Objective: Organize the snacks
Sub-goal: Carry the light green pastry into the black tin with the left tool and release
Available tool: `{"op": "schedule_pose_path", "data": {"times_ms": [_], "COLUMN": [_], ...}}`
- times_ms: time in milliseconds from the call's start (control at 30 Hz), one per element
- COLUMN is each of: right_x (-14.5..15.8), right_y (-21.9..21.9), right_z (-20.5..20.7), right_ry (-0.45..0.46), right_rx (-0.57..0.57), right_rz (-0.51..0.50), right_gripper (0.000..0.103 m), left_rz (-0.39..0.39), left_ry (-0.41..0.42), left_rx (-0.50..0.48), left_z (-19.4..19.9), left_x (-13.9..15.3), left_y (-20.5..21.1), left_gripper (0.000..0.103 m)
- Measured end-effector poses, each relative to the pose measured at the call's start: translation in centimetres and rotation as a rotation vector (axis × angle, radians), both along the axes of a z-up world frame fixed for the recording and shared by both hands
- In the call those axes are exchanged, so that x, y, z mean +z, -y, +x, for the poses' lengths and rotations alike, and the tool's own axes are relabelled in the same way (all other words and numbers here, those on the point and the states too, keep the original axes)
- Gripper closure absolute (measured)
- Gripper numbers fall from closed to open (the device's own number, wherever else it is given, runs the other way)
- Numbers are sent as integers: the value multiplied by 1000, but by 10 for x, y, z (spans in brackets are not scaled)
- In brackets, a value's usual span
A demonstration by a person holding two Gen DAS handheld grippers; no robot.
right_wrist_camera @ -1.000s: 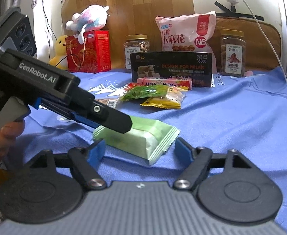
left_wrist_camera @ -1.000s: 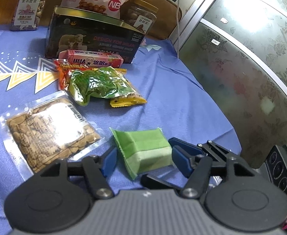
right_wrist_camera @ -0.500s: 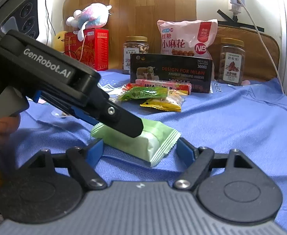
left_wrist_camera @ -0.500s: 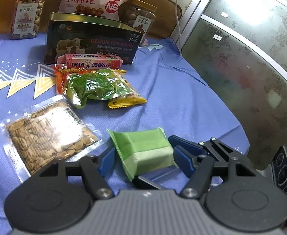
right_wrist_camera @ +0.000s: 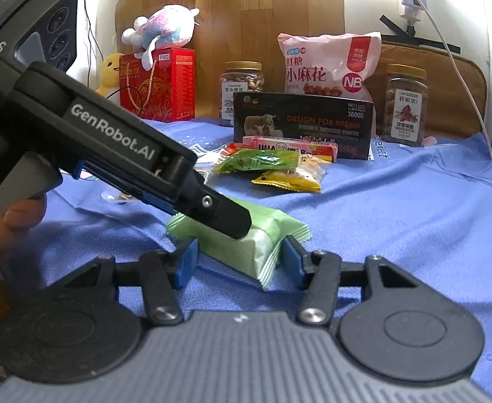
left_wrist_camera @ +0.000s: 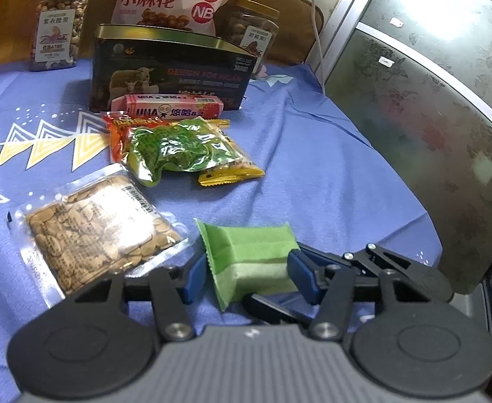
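Note:
A light green snack packet [left_wrist_camera: 249,255] lies on the blue cloth [left_wrist_camera: 329,174], and both grippers are at it. My left gripper [left_wrist_camera: 247,277] is closing, and its blue pads meet the packet's two crimped ends. In the right wrist view its black finger [right_wrist_camera: 227,216] lies across the top of the green packet [right_wrist_camera: 246,245]. My right gripper [right_wrist_camera: 238,262] is closing too, with its pads against the packet's near end. Its fingers [left_wrist_camera: 356,258] come in from the right in the left wrist view. Part of a hand [right_wrist_camera: 7,225] holds the left gripper's handle.
Further back on the cloth lie a clear nut pack [left_wrist_camera: 98,231], a green bag [left_wrist_camera: 178,147] on yellow and orange packets, and a pink box [left_wrist_camera: 168,109]. Behind stand a dark tin [left_wrist_camera: 172,74], a pink bag [right_wrist_camera: 326,63], two jars, a red box [right_wrist_camera: 158,84] and plush toys. A frosted door [left_wrist_camera: 430,107] is at the right.
Both grippers' jaws have narrowed onto the green packet, the right one more. Neither hand has shifted noticeably, and the packet lies where it was.

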State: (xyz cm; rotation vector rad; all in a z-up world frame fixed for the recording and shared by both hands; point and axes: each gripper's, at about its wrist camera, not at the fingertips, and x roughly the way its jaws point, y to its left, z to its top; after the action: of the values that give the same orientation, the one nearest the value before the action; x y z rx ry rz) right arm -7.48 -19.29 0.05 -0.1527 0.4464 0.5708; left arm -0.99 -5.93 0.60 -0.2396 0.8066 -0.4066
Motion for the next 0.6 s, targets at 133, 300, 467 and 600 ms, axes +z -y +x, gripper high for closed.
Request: {"op": "schedule_pose_path", "data": {"times_ms": [133, 300, 467, 600], "right_x": [2, 3, 3, 6], "right_y": [1, 0, -2, -3], "right_z": [0, 0, -2, -5], "right_ry": [-2, 2, 10, 30], "right_rx": [-3, 0, 2, 5], "right_rz": [8, 6, 5, 11], "right_gripper": [53, 54, 56, 57], "left_rz": [3, 5, -1, -13], "left_ry": [1, -1, 4, 23], "left_rx": [6, 9, 11, 13], "left_z": [-1, -2, -2, -7], "left_x": [1, 1, 2, 8], "left_y": [-2, -2, -6, -10], "left_gripper": [51, 52, 52, 52]}}
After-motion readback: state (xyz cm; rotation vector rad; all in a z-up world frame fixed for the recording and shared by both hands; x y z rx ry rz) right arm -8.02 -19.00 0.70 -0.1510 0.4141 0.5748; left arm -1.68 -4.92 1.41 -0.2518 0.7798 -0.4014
